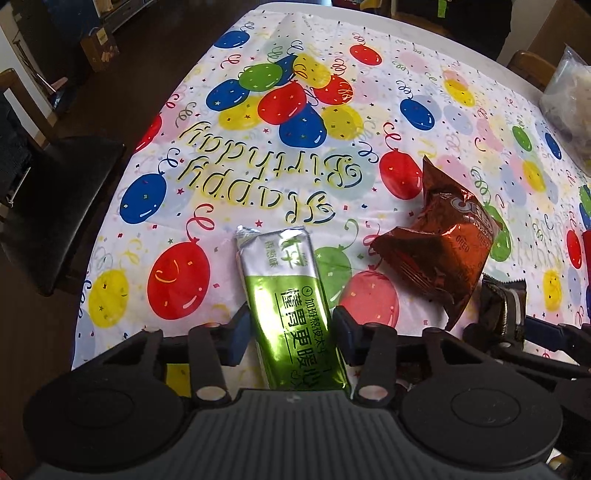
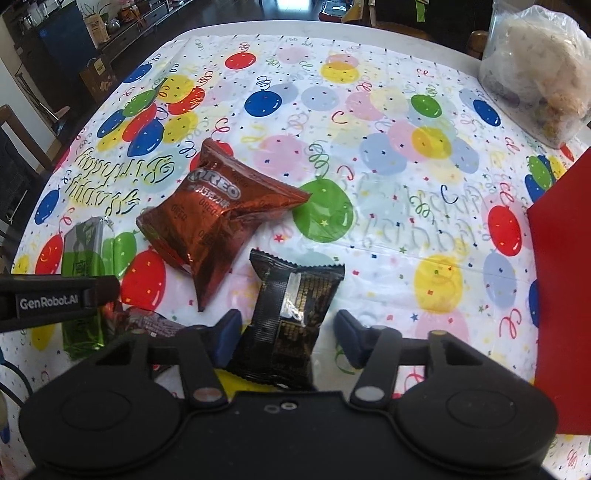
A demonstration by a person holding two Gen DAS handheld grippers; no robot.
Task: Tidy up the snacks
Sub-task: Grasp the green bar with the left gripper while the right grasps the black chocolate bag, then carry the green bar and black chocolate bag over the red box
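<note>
Two grippers over a table (image 1: 424, 22) with a balloon "Happy Birthday" cloth (image 1: 369, 92).

The left gripper (image 1: 291, 332) points steeply down at a green pack (image 1: 291, 299) lying lengthwise between its blue fingers (image 1: 238, 338). Both pads sit right against the pack's long sides, so it looks pinched on the green pack. The silver end of the pack points away from the camera, and the near end runs under the gripper body.

The right gripper (image 2: 286, 338) is over a black pack (image 2: 291, 314). The left finger (image 2: 225, 341) touches the pack's edge, but the right finger (image 2: 351, 341) stands clear of it with cloth showing between, so the jaws are part spread around the pack, not squeezing it. The black pack lies flat on the cloth.

A crumpled red Oreo bag (image 2: 214, 221) lies between the two packs, just beyond them, its lower corner close to the black pack. In the right view the green pack shows at far left, partly behind the left gripper's arm.

A red box (image 2: 561, 277) stands at the right edge of the table. A clear bag (image 2: 535, 66) with something pale inside sits at the far right corner. A dark chair (image 1: 55, 206) stands beside the table on the left.
</note>
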